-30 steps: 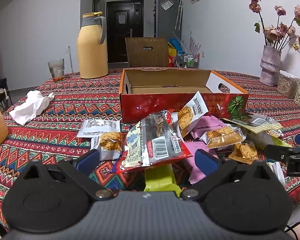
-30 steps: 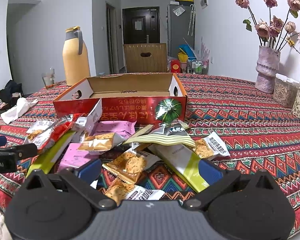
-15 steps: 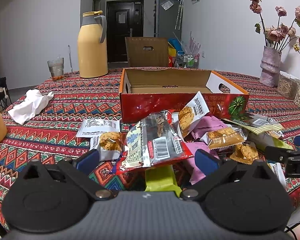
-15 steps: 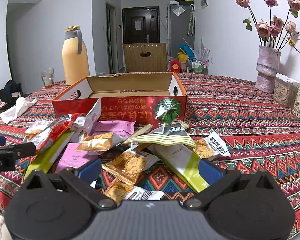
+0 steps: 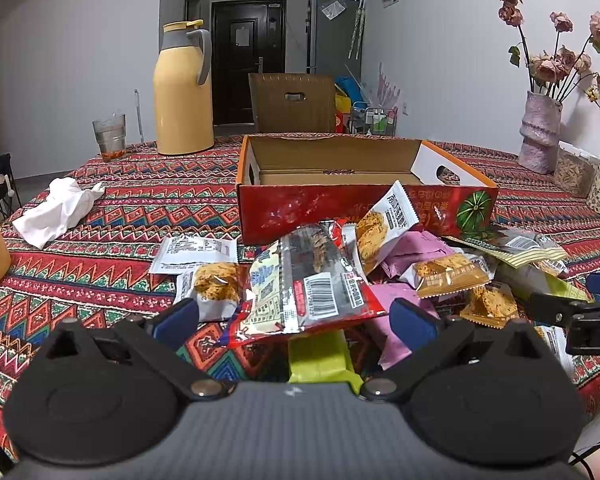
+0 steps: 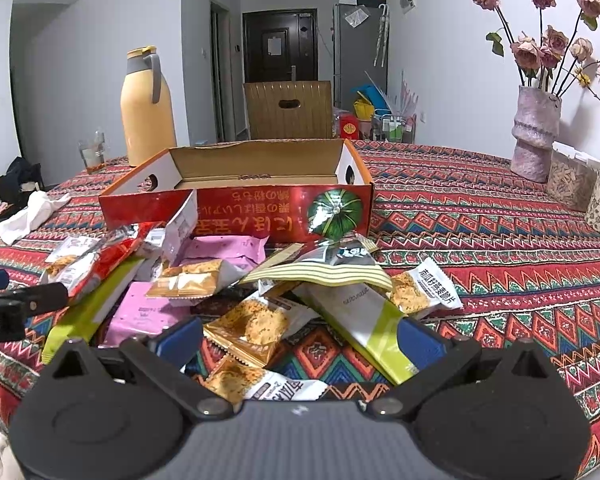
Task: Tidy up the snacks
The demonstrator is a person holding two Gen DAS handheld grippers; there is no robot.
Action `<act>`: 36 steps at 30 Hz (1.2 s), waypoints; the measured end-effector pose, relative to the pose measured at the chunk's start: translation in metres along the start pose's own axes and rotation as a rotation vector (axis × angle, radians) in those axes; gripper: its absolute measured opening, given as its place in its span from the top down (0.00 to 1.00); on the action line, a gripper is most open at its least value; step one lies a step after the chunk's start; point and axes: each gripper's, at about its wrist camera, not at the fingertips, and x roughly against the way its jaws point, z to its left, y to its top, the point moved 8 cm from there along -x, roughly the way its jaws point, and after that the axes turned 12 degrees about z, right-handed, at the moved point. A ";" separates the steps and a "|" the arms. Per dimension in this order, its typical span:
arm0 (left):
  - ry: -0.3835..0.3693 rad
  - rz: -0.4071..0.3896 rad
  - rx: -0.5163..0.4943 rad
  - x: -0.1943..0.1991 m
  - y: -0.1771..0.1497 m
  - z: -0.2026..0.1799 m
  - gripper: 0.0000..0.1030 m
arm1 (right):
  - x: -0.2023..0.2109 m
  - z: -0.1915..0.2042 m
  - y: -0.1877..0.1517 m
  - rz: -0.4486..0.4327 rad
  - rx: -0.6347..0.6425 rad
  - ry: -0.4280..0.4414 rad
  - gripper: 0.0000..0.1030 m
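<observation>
Nothing has shifted since the earlier frames: both tongs hang spread over the snack pile, gripping nothing.

Largest is the bench under its red patterned cloth, carrying an open red box with bare cardboard inside and no snacks in it. Behind it to the left stands a yellow jug; pink vases of dried roses stand at the far right. The snacks lie heaped on the cloth just in front of the box. A red-edged clear packet sits between the fingers of the left tongs, untouched. The right tongs straddle an orange cracker packet and a green-and-white bar.
</observation>
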 end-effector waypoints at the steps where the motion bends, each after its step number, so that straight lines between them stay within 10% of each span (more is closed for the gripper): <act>1: 0.000 0.000 0.000 0.000 0.000 0.000 0.00 | 0.000 0.000 0.000 0.000 0.000 0.000 0.00; 29: -0.005 0.004 0.008 -0.005 0.000 -0.001 0.00 | -0.013 -0.034 -0.005 0.014 0.014 -0.086 0.00; 36: -0.001 0.006 0.007 -0.005 -0.001 0.000 0.00 | -0.033 -0.042 0.006 0.036 0.121 -0.105 0.21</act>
